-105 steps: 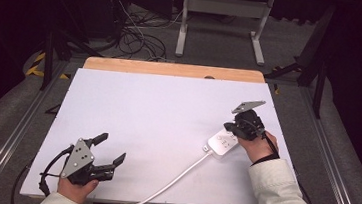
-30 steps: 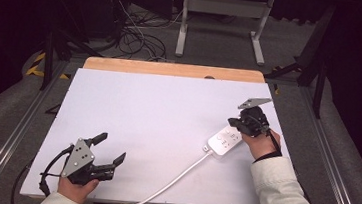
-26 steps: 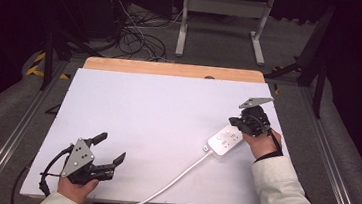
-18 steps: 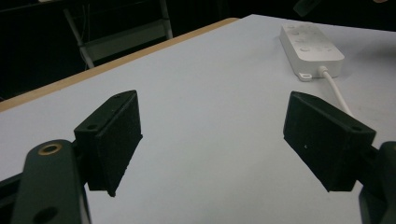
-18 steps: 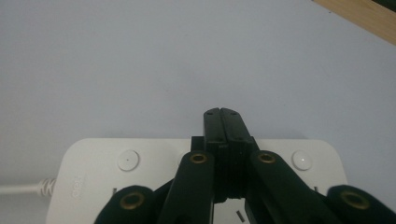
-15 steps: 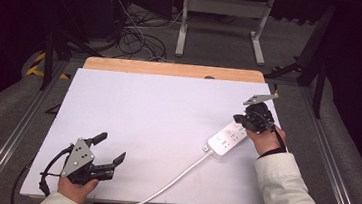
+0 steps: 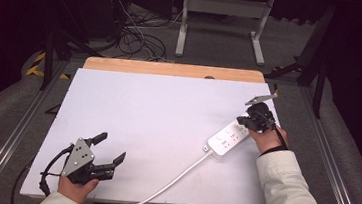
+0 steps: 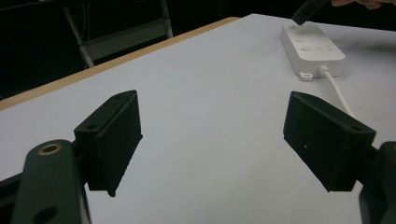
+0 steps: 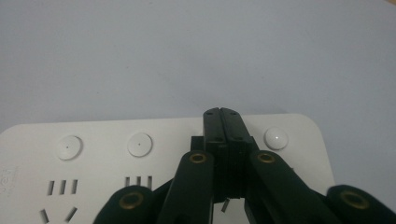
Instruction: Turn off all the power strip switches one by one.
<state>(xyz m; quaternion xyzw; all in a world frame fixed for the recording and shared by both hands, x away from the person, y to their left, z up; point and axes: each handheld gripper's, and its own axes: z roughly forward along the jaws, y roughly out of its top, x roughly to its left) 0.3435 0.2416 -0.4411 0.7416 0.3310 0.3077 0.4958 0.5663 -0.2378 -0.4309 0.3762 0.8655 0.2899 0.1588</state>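
You're pressing your right gripper (image 9: 227,116), jaws fully closed and holding nothing, down over the white power strip (image 7: 229,137) lying near the table's (image 7: 158,110) right edge. Your left gripper (image 7: 107,147) is resting near the front left, jaws wide apart, empty.

My white table sheet (image 7: 157,115) lies over a light wooden board (image 7: 172,69) showing at twelve o'clock. Beyond it stand a grey metal frame (image 7: 222,15) at twelve and tangled black floor cables (image 7: 135,37) at eleven.
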